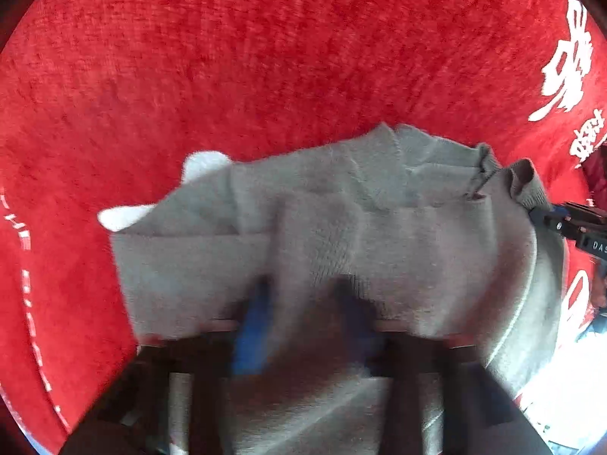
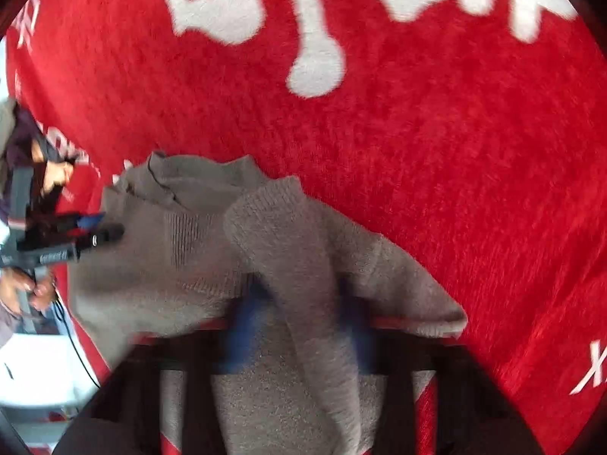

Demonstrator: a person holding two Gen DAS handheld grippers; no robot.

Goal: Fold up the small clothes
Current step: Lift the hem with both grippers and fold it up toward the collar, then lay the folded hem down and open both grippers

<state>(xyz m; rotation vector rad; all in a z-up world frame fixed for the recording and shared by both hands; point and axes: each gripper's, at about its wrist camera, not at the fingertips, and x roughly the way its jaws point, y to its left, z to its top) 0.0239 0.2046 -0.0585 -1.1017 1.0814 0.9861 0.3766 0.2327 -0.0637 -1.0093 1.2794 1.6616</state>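
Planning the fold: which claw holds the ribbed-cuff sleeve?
The right claw, shut on the grey knitted sweater's sleeve; the left claw pinches plain body fabric instead.

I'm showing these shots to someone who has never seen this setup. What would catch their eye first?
First the bright red carpet, filling both views, with big white lettering across the top of the right wrist view. Next the grey knit sweater, rumpled low in the middle of each view. The left gripper and right gripper each pinch its fabric at the bottom, and the right one has a ribbed sleeve draped over it.
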